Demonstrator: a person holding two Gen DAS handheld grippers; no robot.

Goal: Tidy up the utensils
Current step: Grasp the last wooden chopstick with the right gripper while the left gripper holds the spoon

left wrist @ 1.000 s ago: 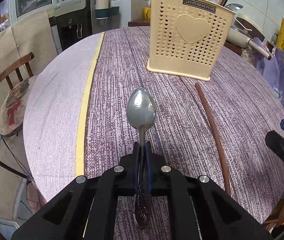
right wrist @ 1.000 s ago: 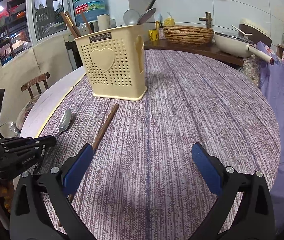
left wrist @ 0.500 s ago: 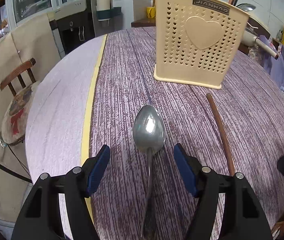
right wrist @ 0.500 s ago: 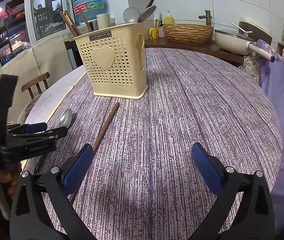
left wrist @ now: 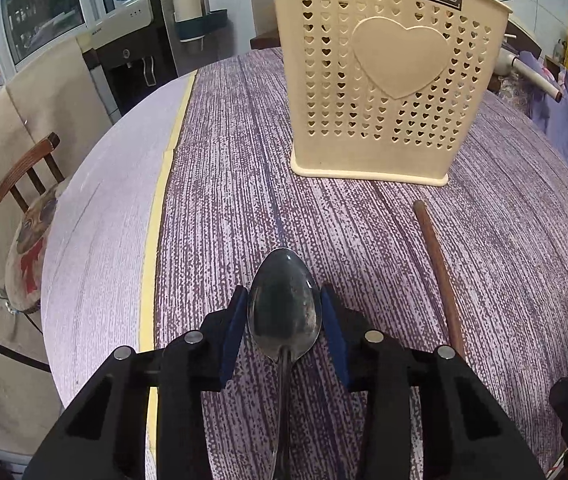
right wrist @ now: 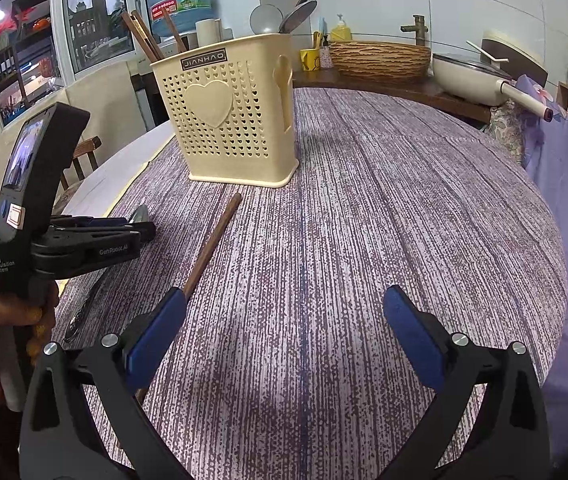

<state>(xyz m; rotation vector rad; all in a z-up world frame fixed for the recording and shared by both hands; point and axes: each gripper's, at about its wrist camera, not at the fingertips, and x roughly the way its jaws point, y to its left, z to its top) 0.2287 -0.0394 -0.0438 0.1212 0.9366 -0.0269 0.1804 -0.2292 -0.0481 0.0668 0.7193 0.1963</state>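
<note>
Steel spoon (left wrist: 284, 312) lies flat on the purple tablecloth (left wrist: 243, 200), near the cream utensil holder (left wrist: 380, 80). Left gripper (left wrist: 284, 316) tilts steeply downward, jaws closing around the bowl, a sliver of gap each side. Right gripper (right wrist: 284, 332) hangs spread wide, holding nothing, beside the wooden chopstick (right wrist: 211, 244).
</note>
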